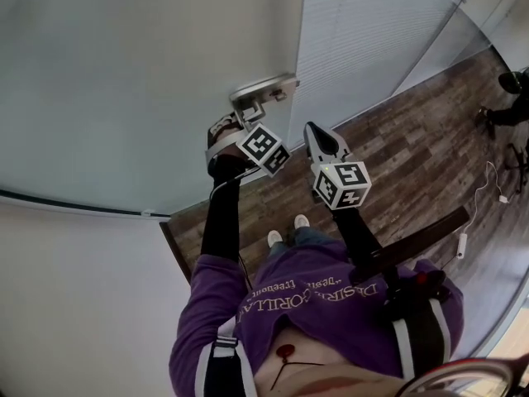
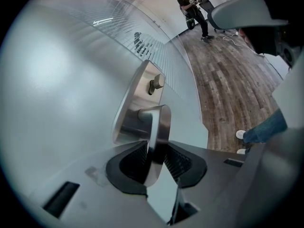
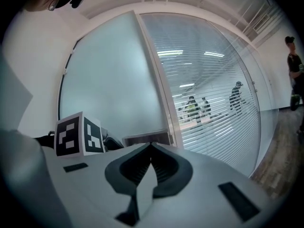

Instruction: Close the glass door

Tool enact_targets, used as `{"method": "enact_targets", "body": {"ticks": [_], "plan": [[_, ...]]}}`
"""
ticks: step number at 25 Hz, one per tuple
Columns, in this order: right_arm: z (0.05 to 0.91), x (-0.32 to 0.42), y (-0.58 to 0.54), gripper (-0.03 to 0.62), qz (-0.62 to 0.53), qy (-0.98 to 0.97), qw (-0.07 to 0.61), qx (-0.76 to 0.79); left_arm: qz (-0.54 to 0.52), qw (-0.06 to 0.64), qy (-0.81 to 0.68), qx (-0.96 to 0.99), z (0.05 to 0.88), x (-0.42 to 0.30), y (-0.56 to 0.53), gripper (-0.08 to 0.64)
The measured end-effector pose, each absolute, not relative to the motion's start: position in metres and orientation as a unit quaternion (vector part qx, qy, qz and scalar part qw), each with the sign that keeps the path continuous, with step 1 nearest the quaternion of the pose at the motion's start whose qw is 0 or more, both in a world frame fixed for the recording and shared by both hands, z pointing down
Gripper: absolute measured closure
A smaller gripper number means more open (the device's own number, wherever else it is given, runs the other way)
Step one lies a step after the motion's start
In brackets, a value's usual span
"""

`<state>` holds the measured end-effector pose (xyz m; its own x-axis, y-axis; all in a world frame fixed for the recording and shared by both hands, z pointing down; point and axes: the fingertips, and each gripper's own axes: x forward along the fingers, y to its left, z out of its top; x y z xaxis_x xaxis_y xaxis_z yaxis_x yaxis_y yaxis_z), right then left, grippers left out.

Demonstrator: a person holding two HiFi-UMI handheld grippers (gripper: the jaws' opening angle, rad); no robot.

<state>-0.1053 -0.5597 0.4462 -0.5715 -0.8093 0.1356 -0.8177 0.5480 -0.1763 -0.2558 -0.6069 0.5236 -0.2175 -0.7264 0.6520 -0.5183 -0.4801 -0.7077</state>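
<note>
Door of frosted pale-grey glass (image 1: 124, 73), matte and smooth, fills the upper left of the head view. Its free edge lies close against the blind-striped glass wall panel (image 1: 364, 31), so the swing looks all but done, though I cannot tell whether the latch has caught. At the centre of the left gripper view, the flat brushed-steel lever handle (image 2: 160, 127) projects from a rounded satin metal backplate (image 2: 135, 103). The left gripper (image 2: 155, 148) has its ribbed black pads clamped on that lever. Right of it, the right gripper (image 3: 151, 147) hangs with jaws together on nothing, above the dark wood-plank floor (image 1: 413, 155). What probably remains is seating the door and letting go.
</note>
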Motion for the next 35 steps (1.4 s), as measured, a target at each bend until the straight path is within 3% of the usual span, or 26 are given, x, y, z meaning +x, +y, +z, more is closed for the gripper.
{"method": "enact_targets", "body": {"ticks": [35], "plan": [[0.445, -0.144, -0.627, 0.595, 0.107, -0.911, 0.021, 0.398, -0.604, 0.06, 0.531, -0.591, 0.525, -0.289, -0.664, 0.46]]}}
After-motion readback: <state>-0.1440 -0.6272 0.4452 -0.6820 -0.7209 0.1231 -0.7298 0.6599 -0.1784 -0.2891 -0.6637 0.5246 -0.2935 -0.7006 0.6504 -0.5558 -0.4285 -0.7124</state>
